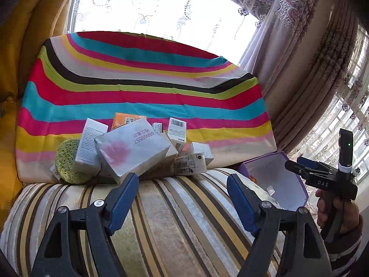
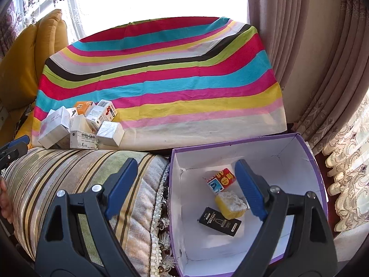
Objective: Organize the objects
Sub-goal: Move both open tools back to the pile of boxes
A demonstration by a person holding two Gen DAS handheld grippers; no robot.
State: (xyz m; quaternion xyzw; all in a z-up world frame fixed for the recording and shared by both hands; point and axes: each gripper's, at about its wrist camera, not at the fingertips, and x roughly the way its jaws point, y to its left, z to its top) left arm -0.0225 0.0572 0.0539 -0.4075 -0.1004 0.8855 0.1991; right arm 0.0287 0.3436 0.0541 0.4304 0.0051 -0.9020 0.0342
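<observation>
Lighting: strong daylight from the window ahead of me, blown out to white glare. Striped cloth evenly lit, colours vivid. Focus sharp. Fisheye bending and dark vignette at my frame edges.

Heap of small white and silver cartons plus green sponge, jumbled on striped cushion against rainbow cloth. Purple open box, white inside, holding red-blue packet, yellow sponge, flat black packet.

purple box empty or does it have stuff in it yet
Not empty: the purple box is open-topped and holds a red packet, a yellow sponge and a black packet.
</observation>
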